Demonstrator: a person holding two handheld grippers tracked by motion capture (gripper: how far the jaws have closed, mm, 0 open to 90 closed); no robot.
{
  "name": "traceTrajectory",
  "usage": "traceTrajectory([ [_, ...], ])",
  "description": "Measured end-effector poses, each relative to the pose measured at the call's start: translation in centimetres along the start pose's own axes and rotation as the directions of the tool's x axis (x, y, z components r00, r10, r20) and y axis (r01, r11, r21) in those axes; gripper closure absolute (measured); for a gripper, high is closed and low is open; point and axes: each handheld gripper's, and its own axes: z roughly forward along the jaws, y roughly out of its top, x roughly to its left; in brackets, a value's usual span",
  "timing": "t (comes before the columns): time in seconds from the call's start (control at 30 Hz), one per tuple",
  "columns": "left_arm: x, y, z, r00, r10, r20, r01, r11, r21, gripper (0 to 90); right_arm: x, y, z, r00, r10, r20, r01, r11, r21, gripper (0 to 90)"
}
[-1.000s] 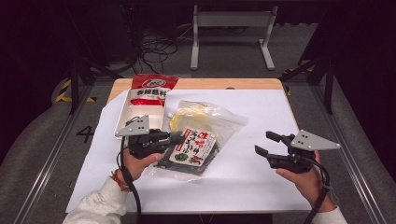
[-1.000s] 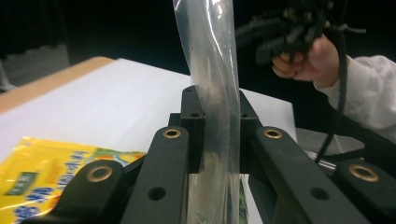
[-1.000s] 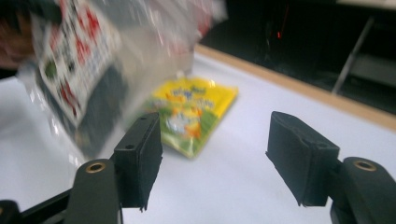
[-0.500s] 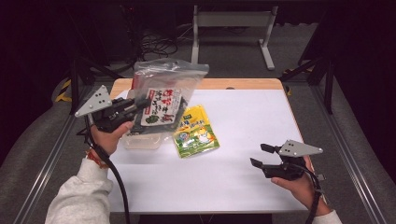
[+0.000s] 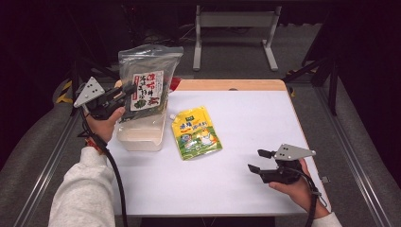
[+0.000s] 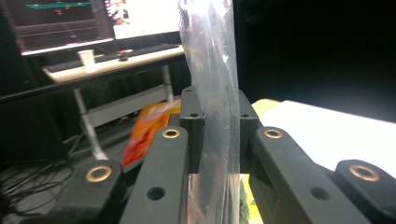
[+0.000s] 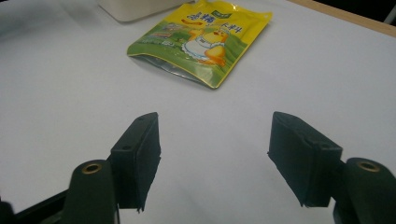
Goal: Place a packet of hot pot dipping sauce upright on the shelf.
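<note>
My left gripper [image 5: 126,91] is raised at the table's left and shut on a clear bag of dark seaweed with a white and red label [image 5: 147,87]. The bag hangs upright above a white tub [image 5: 141,136]. In the left gripper view the clear film [image 6: 212,70] runs up between the closed jaws of that gripper [image 6: 218,119]. A yellow and green pouch [image 5: 195,132] lies flat on the white table, right of the tub. My right gripper [image 5: 255,161] rests low at the front right, open and holding nothing. In the right gripper view the open right gripper [image 7: 215,154] points at the pouch [image 7: 205,37].
A red and orange packet [image 6: 150,123] shows blurred behind the bag, with a sliver of red [image 5: 175,83] at the tub's far end. The white table top [image 5: 246,113] has a wooden far edge [image 5: 227,85]. A corner of the tub [image 7: 135,7] lies beyond the pouch.
My left gripper has carried the seaweed bag from the table's middle up and to the left, over the tub. The yellow pouch came out from under it. My right gripper sank slightly towards the front edge.
</note>
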Motion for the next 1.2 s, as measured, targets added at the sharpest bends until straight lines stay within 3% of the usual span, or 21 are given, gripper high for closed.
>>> traceTrajectory([
  [0.1,0.4,-0.5,0.1,0.9999,-0.003,-0.011,0.003,1.0000,-0.002,80.2,0.1,-0.1,0.1,1.0000,-0.003,-0.005,0.003,1.000,0.003,33.6],
  [0.2,1.2,-1.5,0.4,0.9991,-0.043,-0.005,0.043,0.9989,-0.022,80.1,0.1,-0.2,0.4,0.9999,-0.003,-0.011,0.003,1.000,0.012,33.4],
  [0.27,1.3,-2.2,0.7,0.9988,-0.048,0.010,0.048,0.9988,-0.004,79.8,0.2,-0.2,0.4,0.9999,-0.005,-0.011,0.005,1.000,0.016,33.4],
  [0.3,1.2,-2.9,1.0,0.9993,-0.035,0.010,0.035,0.9990,0.028,79.7,0.2,-0.2,0.4,0.9999,-0.006,-0.012,0.006,1.000,0.016,33.4],
  [0.43,1.4,-4.2,0.9,0.9982,-0.060,0.009,0.059,0.9960,0.067,78.7,0.3,-0.2,0.4,0.9998,-0.008,-0.016,0.008,1.000,0.015,33.3],
  [0.57,1.5,-4.6,0.4,0.9969,-0.078,0.017,0.076,0.9940,0.078,77.9,0.3,-0.2,0.5,0.9998,-0.011,-0.018,0.012,1.000,0.018,33.2],
  [0.6,1.4,-4.6,0.2,0.9976,-0.066,0.019,0.063,0.9910,0.118,76.6,0.4,-0.2,0.6,0.9997,-0.013,-0.020,0.014,1.000,0.022,33.0],
  [0.73,1.1,-4.5,-0.5,0.9995,-0.032,0.007,0.030,0.9872,0.156,75.4,0.4,-0.2,0.5,0.9996,-0.015,-0.023,0.016,1.000,0.022,32.8],
  [0.8,0.9,-4.7,-1.0,0.9998,-0.022,0.002,0.021,0.9819,0.188,73.3,0.4,-0.2,0.5,0.9995,-0.017,-0.025,0.018,1.000,0.023,32.7],
  [1.1,0.1,-5.7,-2.4,0.9995,-0.021,-0.023,0.026,0.9743,0.224,71.3,0.3,-0.2,0.7,0.9996,-0.015,-0.022,0.015,0.999,0.040,32.5],
  [1.2,0.0,-6.5,-2.5,0.9993,-0.006,-0.037,0.017,0.9560,0.293,67.3,0.4,-0.3,0.8,0.9995,-0.017,-0.026,0.018,0.998,0.053,32.0],
])
